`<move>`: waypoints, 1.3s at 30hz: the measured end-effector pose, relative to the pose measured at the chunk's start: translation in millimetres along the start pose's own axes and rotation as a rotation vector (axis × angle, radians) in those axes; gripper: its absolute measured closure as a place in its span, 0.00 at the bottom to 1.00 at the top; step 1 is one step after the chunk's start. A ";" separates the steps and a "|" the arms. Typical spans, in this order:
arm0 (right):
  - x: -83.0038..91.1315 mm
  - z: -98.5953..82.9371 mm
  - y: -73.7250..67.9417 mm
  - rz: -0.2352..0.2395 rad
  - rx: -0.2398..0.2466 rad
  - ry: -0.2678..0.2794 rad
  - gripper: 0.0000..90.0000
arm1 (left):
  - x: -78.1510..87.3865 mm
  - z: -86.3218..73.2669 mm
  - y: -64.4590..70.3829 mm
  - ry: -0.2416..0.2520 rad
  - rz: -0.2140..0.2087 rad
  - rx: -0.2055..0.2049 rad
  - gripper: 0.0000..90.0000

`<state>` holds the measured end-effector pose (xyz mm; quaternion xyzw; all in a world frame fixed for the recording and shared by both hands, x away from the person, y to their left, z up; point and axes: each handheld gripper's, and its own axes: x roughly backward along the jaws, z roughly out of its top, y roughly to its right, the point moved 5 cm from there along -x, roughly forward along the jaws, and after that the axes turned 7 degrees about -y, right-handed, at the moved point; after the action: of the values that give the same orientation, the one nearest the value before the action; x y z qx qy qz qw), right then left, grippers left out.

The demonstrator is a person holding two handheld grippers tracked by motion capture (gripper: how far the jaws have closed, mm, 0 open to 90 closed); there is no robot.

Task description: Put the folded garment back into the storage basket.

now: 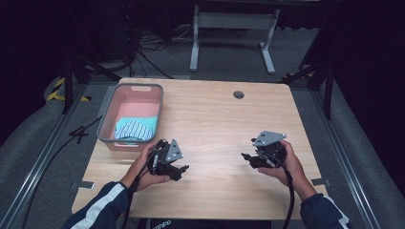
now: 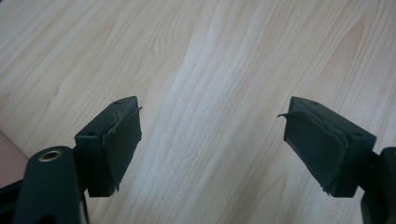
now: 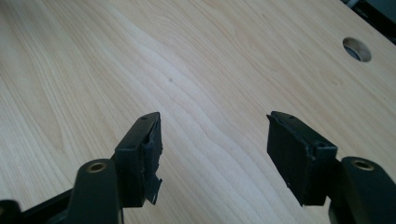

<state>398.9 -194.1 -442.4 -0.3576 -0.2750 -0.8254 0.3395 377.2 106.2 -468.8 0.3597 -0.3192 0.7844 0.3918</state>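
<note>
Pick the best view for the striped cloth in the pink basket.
High view: the striped cloth lies folded at the near end of the pink basket, beside the left gripper. The left gripper view catches just a pink sliver at its lower left edge; the right gripper view faces bare table.

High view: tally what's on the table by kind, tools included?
Basket: 1, pink, at the table's left edge
Folded cloth: 1, striped teal and white, lying in the basket
Tools: 2, left tool and right tool, both with jaws open and holding nothing, above bare wood
Total: 4
</note>
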 end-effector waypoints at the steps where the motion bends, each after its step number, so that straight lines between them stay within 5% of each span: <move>1: -0.4 -4.3 0.6 0.001 -0.006 -0.001 0.40 | 0.0 0.0 0.0 0.000 0.000 0.000 0.21; 16: -5.4 -73.8 9.6 0.020 -0.133 -0.004 0.36 | -19.5 -19.0 20.5 -0.028 -0.086 -0.001 0.19; 22: -11.2 -103.4 9.4 0.056 -0.269 0.002 0.32 | -24.8 -29.3 26.3 -0.036 -0.151 0.015 0.18; 24: -12.9 -109.8 9.2 0.038 -0.261 0.001 0.28 | -25.7 -31.9 25.7 -0.022 -0.170 0.046 0.18; 25: -13.2 -112.3 9.7 0.047 -0.279 0.017 0.27 | -28.3 -34.3 25.9 0.002 -0.214 0.091 0.18; 27: -13.6 -116.0 10.7 0.045 -0.294 0.044 0.26 | -30.9 -36.8 25.8 0.050 -0.219 0.081 0.14; 39: -13.8 -116.1 9.8 0.045 -0.290 0.039 0.23 | -31.2 -36.4 27.1 0.051 -0.221 0.094 0.13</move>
<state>366.6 -276.0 -519.9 -0.3930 -0.1380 -0.8554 0.3079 356.4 109.4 -519.7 0.3907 -0.2305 0.7592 0.4666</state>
